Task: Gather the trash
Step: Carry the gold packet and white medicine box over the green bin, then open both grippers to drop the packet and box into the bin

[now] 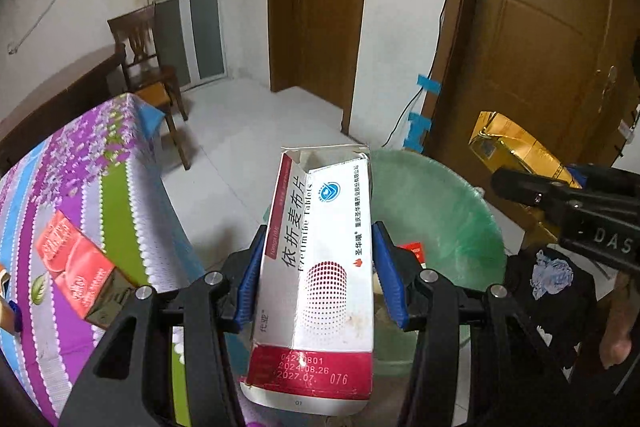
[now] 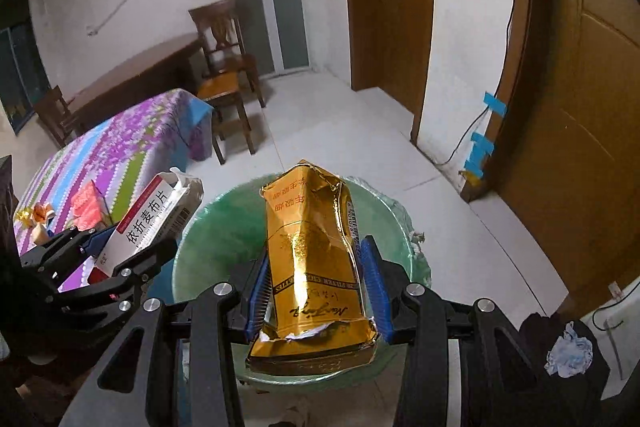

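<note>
My left gripper [image 1: 318, 275] is shut on a white and red medicine box [image 1: 320, 267], its torn end pointing away from me, held at the near-left rim of a green-lined trash bin [image 1: 436, 203]. The same box [image 2: 154, 223] shows at the left of the right wrist view. My right gripper [image 2: 316, 287] is shut on a crumpled gold cigarette carton [image 2: 312, 259], which hangs over the middle of the bin [image 2: 224, 227]. The carton [image 1: 516, 147] and right gripper also appear at the right edge of the left wrist view. A red scrap [image 1: 414, 253] lies inside the bin.
A table with a purple, striped floral cloth [image 1: 80, 179] stands left of the bin, with a red box [image 1: 76, 267] on it. A wooden chair [image 2: 228, 67] stands behind the table. Brown doors [image 2: 580, 107] and a taped cable [image 2: 484, 131] are at the right. A crumpled blue tissue [image 2: 568, 349] lies on something dark.
</note>
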`<state>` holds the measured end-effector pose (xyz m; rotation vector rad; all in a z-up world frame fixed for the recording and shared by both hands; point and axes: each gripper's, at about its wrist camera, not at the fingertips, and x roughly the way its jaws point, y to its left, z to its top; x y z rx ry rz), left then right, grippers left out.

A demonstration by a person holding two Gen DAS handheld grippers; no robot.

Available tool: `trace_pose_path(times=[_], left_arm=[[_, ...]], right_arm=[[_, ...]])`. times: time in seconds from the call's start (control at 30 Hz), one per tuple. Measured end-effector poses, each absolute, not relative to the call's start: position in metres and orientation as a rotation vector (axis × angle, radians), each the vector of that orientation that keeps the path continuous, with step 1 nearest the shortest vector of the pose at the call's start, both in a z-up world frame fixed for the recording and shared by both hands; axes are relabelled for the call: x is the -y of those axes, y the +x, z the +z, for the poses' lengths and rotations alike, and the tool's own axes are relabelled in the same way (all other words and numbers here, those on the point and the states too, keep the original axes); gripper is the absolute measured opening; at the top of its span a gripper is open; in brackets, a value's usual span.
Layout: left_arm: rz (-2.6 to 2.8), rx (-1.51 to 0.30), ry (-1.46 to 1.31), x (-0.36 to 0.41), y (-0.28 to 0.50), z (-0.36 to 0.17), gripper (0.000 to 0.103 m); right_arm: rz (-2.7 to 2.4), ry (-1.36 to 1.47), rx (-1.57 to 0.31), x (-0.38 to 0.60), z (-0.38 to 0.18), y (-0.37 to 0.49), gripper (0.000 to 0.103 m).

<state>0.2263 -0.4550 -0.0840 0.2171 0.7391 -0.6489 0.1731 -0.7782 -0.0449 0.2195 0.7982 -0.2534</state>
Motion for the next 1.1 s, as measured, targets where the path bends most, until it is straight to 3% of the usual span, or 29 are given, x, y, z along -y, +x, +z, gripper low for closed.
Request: trace_pose_path(times=[0.8,0.87,0.9,0.93,1.1], left_arm=[[-0.636,-0.75,0.248,0.465,0.229,-0.086,0.049],[-0.634,-0.756,0.251,0.465,0.231,-0.087,0.05],[-0.632,-0.759,0.255,0.465,0.231,-0.087,0.055],[-0.628,-0.759,0.255,0.465,0.232,-0.088,0.063],[-0.628,-0.762,0.259,0.464,0.232,-0.091,0.065]], right_arm=[[-0.264,0.231,-0.833,0.773,-0.063,0.183,0.045],[-0.262,0.239,-0.829,0.774,-0.062,0.184,0.052],[-0.263,0.243,-0.821,0.775,-0.061,0.183,0.063],[-0.269,0.243,-0.814,0.774,-0.06,0.183,0.066],[-0.27,0.245,-0.802,0.77,-0.056,0.181,0.066]])
